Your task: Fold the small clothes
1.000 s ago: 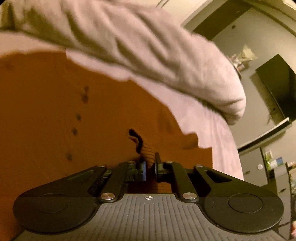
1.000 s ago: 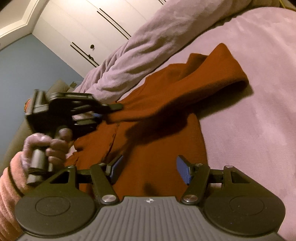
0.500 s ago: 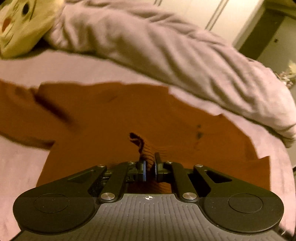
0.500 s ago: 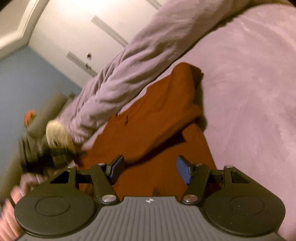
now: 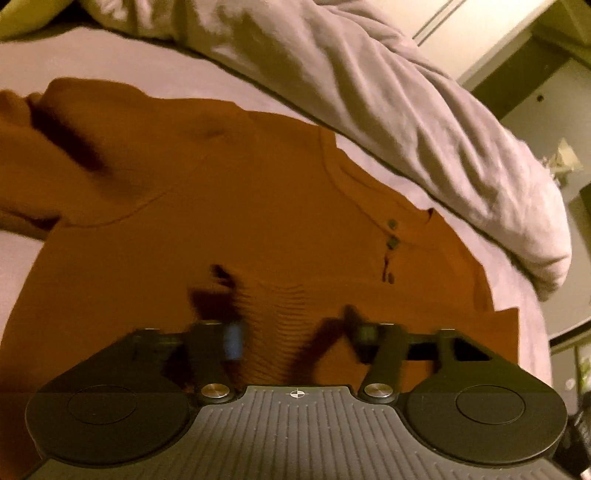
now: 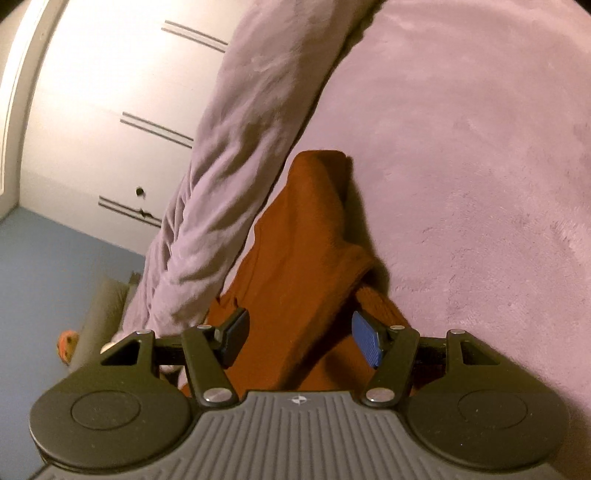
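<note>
A rust-orange buttoned top (image 5: 221, 206) lies flat on the lilac bed cover (image 5: 92, 55), its small buttons (image 5: 391, 232) toward the right. My left gripper (image 5: 297, 332) hovers low over the top. Its jaws are opening, motion-blurred and apart, and the ribbed sleeve cuff (image 5: 280, 314) lies loose between them with no pad pressing on it. In the right wrist view the same top (image 6: 303, 240) runs away from me, a sleeve folded over its body. My right gripper (image 6: 301, 332) stands open just above the cloth, holding nothing.
A rolled lilac duvet (image 5: 388, 103) borders the top's far edge and also shows in the right wrist view as the duvet (image 6: 229, 166). Bare bed cover (image 6: 480, 147) stretches to the right. White wardrobe doors (image 6: 92, 110) stand behind. A yellowish cushion (image 5: 22, 18) sits at the upper left.
The left gripper carried the cuff across the top and lowered, then its jaws parted and let the cuff go. The right gripper rolled and moved closer; the other hand left its view.
</note>
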A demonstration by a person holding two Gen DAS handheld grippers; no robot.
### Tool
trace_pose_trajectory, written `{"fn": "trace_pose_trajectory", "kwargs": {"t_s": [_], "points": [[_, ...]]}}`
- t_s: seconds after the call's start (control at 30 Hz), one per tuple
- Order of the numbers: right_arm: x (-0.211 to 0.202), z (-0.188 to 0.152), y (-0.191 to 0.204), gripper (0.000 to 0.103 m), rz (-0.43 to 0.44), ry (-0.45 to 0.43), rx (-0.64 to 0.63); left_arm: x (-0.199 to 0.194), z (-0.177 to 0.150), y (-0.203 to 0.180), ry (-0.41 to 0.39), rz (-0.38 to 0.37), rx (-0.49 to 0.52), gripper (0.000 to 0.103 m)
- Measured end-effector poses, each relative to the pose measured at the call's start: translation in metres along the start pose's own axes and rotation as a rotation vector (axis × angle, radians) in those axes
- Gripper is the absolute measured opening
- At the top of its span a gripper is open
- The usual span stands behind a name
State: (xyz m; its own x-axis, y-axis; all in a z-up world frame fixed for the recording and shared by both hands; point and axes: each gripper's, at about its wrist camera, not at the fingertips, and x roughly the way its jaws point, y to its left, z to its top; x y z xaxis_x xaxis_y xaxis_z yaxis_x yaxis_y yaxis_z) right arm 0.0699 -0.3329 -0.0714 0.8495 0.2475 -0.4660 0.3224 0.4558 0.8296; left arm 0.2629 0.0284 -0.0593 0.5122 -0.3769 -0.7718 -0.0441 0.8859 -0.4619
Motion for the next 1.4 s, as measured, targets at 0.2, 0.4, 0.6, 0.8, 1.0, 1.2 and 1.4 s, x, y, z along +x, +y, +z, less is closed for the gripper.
{"fn": "trace_pose_trajectory", "kwargs": {"t_s": [0.2,0.4,0.6,0.8,1.0,1.2,1.4], "points": [[0.009,-0.002,0.005,0.053,-0.005,-0.029,0.006,-0.013,0.016,-0.012,-0.048,0.036,0.004,0.010],[0.018,-0.007,0.011,0.056,0.020,-0.024,0.014,-0.058,0.048,-0.028,-0.197,-0.017,0.012,0.010],[0.026,-0.008,0.021,0.057,0.009,-0.033,-0.030,-0.075,0.068,-0.014,-0.275,0.060,0.042,0.010],[0.037,-0.009,0.022,0.047,-0.045,-0.044,-0.056,-0.050,0.057,0.019,-0.190,0.134,-0.003,0.010],[0.042,-0.006,0.016,0.006,-0.116,-0.062,-0.047,-0.030,0.053,0.037,-0.139,0.180,-0.020,0.010],[0.042,-0.015,0.039,0.004,-0.226,-0.078,-0.308,-0.019,0.057,0.035,-0.140,0.192,0.015,0.011],[0.042,-0.024,0.052,0.005,-0.293,-0.085,-0.473,-0.011,0.045,0.045,-0.147,0.260,0.082,0.029]]}}
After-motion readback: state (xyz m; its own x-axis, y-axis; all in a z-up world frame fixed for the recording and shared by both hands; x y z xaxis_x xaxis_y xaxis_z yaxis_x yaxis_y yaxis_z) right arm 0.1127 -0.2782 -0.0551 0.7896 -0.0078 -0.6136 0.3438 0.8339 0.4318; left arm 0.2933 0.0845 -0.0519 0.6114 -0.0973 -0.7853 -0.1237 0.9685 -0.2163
